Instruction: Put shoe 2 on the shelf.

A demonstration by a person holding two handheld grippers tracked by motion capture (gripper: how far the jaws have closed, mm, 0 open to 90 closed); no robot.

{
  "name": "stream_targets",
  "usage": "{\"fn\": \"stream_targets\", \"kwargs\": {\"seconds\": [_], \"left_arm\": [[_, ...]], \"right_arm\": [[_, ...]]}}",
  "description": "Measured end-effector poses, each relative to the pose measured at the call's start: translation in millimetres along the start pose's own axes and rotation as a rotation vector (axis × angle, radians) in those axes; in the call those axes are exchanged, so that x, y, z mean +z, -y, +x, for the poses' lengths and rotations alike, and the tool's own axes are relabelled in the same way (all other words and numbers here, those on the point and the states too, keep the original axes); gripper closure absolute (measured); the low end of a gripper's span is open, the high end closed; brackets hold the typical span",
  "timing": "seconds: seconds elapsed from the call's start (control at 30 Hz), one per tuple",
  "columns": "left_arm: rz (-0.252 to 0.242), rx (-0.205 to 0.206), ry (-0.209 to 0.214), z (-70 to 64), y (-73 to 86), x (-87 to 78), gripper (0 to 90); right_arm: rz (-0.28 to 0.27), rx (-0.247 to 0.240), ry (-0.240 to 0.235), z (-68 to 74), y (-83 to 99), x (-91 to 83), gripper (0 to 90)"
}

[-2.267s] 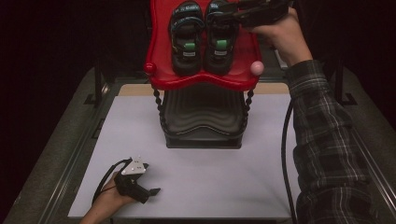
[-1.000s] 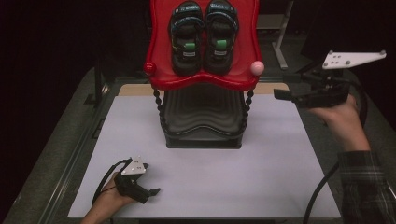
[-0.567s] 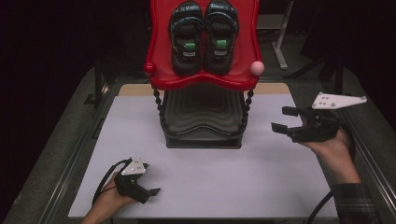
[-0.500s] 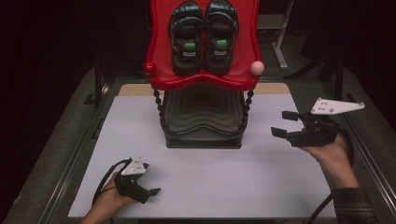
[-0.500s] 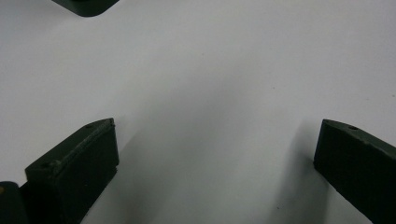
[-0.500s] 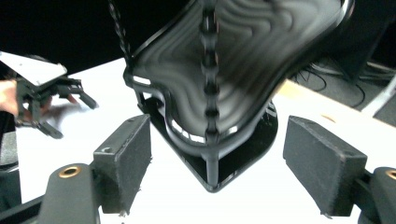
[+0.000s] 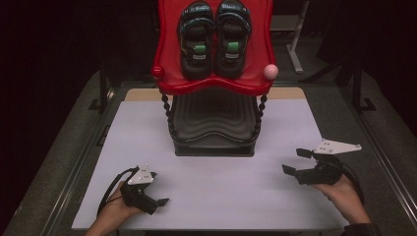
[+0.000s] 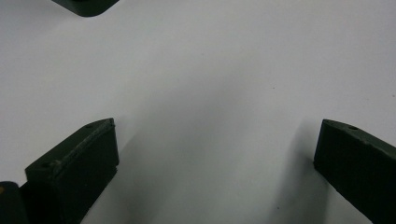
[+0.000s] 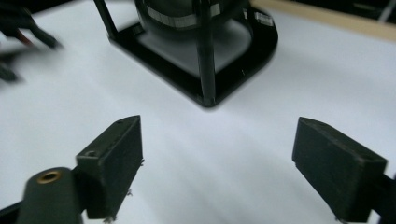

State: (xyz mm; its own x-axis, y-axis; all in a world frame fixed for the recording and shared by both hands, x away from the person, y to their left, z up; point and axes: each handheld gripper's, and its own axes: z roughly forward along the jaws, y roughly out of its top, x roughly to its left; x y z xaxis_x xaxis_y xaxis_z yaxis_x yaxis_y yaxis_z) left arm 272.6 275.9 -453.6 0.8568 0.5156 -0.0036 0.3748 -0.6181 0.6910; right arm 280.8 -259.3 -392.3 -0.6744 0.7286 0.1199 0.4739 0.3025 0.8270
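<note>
I judge this a rest between steps: my left gripper [image 7: 156, 200] and right gripper [image 7: 294, 162] sit spread and empty on the white tabletop [image 7: 216, 191]; the black sandals [image 7: 214, 34] lie on the red upper tray [image 7: 260, 83].

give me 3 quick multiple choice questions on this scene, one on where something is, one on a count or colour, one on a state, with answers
1. Where are the sandals?
A. on the red top shelf
B. on the white table
C. in the right gripper

2. How many sandals are there?
A. one
B. two
C. four

3. How do the left gripper's jaws stand?
A. shut on a sandal
C. shut, empty
B. open, empty

Answers:
1. A, both lie side by side on the red shelf.
2. B, one pair shows.
3. B, the left gripper view shows bare table between wide-apart jaws.
</note>
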Motion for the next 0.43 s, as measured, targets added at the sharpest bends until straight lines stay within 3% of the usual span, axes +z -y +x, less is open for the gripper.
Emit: {"fn": "stream_targets", "kwargs": {"seconds": [0.23, 0.43], "left_arm": [[0.000, 0.002, 0.000, 0.0, 0.0, 0.0, 0.0], [0.007, -0.014, -0.001, -0.6, -0.2, -2.5, 0.0]], "right_arm": [[0.103, 0.022, 0.038, 2.6, 32.5, 6.4, 13.6], [0.149, 0.040, 0.048, 7.7, 51.7, 10.2, 10.3]]}}
